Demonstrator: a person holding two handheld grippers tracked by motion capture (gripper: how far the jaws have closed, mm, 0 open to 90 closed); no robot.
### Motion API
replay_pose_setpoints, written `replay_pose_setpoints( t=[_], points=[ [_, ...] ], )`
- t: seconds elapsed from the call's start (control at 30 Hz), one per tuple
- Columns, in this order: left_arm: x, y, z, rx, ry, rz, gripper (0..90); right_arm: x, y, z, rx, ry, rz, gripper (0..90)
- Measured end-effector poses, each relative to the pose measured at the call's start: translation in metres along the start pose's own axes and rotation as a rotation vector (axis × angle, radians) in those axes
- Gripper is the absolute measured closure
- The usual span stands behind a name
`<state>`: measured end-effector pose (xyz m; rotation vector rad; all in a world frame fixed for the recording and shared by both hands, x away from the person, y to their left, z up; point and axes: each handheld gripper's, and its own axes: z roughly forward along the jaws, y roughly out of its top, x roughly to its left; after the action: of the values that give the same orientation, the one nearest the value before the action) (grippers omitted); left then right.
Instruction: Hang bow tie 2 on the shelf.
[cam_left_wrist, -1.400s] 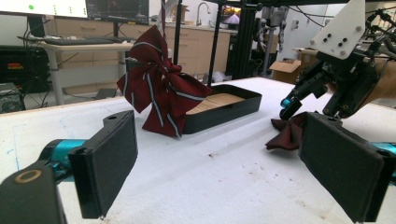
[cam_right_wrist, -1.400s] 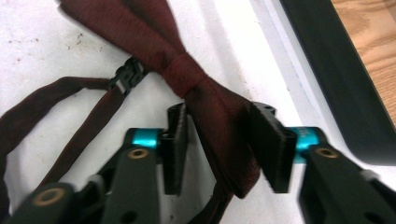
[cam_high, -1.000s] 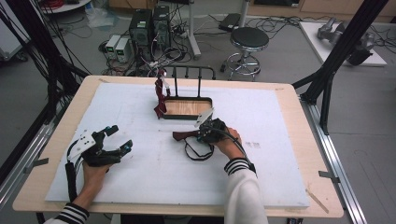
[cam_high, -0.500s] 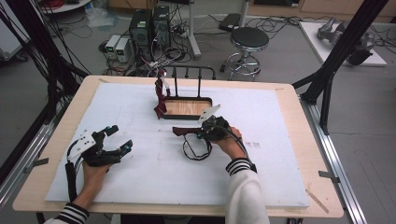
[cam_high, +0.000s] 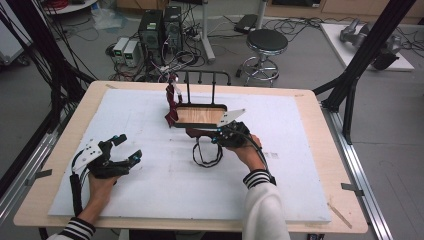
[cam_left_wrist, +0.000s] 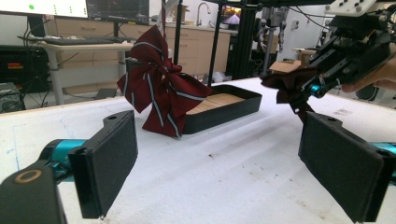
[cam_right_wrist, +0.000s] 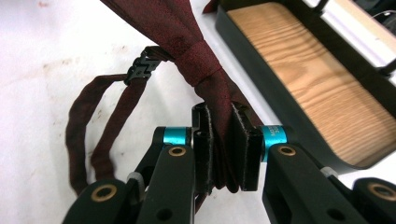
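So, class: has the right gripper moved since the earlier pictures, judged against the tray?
No, barely. In the high view the right gripper, shut on the bow tie, sits just in front of the tray, as before.

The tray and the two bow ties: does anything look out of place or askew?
The striped bow tie hangs over one end wall of the tray rather than lying inside on the wooden floor. The plain dark red bow tie is outside the tray, pinched by the right gripper, its strap looping loose on the table.

Right gripper (cam_right_wrist: 223, 154) w/ jaws clamped on dark red bow tie (cam_right_wrist: 187, 42), strap (cam_right_wrist: 88, 126) left, wood-floored tray (cam_right_wrist: 308, 79) right.
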<state>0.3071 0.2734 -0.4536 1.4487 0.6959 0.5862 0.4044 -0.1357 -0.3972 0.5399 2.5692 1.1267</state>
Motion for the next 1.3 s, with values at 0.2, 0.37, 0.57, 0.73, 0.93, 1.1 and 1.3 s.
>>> replay_pose_setpoints(
  t=[0.2, 0.37, 0.57, 0.73, 0.93, 1.1, 1.3],
  points=[
    [0.0, 0.0, 0.0, -0.001, 0.001, 0.0, 12.2, -0.001, 0.002, -0.007, -0.062, -0.019, 0.033, 80.1],
    [0.0, 0.0, 0.0, -0.002, 0.001, 0.0, 12.2, -0.001, 0.003, -0.013, -0.124, -0.03, 0.078, 79.7],
    [0.0, 0.0, 0.0, 0.0, 0.001, 0.001, 12.2, -0.003, 0.004, -0.019, -0.196, -0.065, 0.116, 79.7],
    [0.0, 0.0, 0.0, 0.0, 0.001, 0.001, 12.2, -0.003, 0.005, -0.024, -0.235, -0.1, 0.127, 79.7],
    [0.0, 0.0, 0.0, 0.002, -0.001, 0.004, 12.3, -0.003, 0.007, -0.026, -0.262, -0.132, 0.123, 79.9],
    [0.0, 0.0, 0.0, 0.0, 0.001, 0.0, 12.3, -0.003, 0.009, -0.029, -0.31, -0.172, 0.149, 80.0],
    [0.0, 0.0, 0.0, 0.0, 0.002, -0.001, 12.3, -0.006, 0.011, -0.033, -0.362, -0.227, 0.17, 80.0]
  ],
)
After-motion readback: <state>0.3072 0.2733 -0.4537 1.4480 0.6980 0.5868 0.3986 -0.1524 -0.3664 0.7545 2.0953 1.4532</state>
